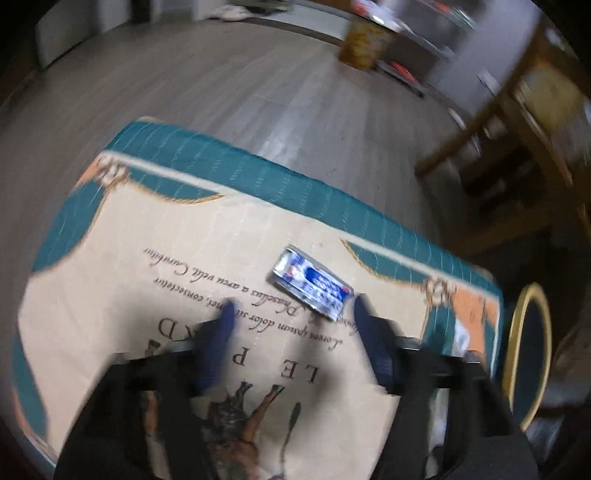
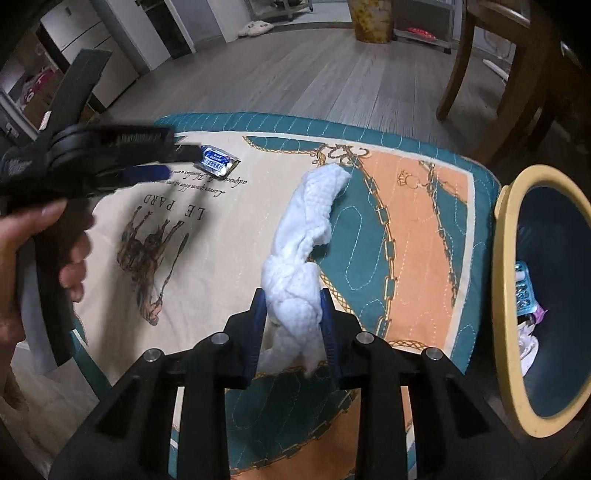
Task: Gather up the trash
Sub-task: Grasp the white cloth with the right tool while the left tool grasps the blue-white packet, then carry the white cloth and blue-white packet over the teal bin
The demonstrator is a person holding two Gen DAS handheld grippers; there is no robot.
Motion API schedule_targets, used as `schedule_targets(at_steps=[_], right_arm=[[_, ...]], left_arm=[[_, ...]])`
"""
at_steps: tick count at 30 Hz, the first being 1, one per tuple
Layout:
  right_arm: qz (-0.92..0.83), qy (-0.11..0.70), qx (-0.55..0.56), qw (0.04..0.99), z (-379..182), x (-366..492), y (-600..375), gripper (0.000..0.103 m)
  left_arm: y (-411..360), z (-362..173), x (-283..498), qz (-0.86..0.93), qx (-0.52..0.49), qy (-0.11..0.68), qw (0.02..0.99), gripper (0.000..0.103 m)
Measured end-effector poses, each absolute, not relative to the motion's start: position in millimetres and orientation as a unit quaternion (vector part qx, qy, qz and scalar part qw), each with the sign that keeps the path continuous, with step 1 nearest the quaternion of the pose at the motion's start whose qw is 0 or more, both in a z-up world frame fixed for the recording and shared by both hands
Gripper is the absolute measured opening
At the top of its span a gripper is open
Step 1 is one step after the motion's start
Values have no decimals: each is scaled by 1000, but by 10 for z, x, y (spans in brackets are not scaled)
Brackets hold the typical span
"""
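A crumpled silver and blue wrapper (image 1: 311, 282) lies on the printed cloth (image 1: 147, 240) of a low table. My left gripper (image 1: 293, 308) is open just short of it, its blue fingertips on either side of the wrapper's near end; it also shows in the right wrist view (image 2: 177, 162) beside the wrapper (image 2: 218, 162). My right gripper (image 2: 293, 295) is shut on a twisted white paper towel (image 2: 306, 243), whose far end rests on the cloth (image 2: 417, 221).
A dark bin with a yellow rim (image 2: 506, 280) stands at the table's right edge with trash inside; its rim shows in the left wrist view (image 1: 517, 332). A wooden chair (image 2: 491, 74) and a yellow container (image 2: 373, 22) stand on the grey floor beyond.
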State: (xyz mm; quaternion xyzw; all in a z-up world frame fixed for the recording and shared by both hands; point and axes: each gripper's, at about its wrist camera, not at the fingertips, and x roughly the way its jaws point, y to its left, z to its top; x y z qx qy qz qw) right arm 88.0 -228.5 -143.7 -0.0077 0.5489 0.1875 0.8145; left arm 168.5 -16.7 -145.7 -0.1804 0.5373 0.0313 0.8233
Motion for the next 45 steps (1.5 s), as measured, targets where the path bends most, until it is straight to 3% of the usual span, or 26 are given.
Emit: schedule_targets(at_steps=[5,13,15,21,22,29,38,45], right_arm=[[182,549,-4,816,-1433,894,-2366,28],[181,550,-6,815,-1447,925,-2464,28],[182,550,-8,815,-1448,920,-2465,28],[178,545,-5,819,-1404,940,-2506,28],[177,543,-5,821,-1384,936,-2504,28],[167,535,7,828,-1207,803,-2600,28],[130,481,3,867,-464,441,-3061,28],[55,464,55,882,-395,431,-3748,28]], left_arm=[[-254,-1547,1836,62,-180,544,817,69],[-492,-1645,2044,107,-101,538,830,67],[-489,-1650,2037,115,-72,535,834,49],[-362,-1518,2017,61,-93,545,831,20],[-369,-1483,2009,54,-88,543,833,5],[-460,-1017,1783,-17,-52,545,837,5],[-829,-520,1267,-114,3,528,842,5],[-1656,-464,1189,-198,32,492,847,5]])
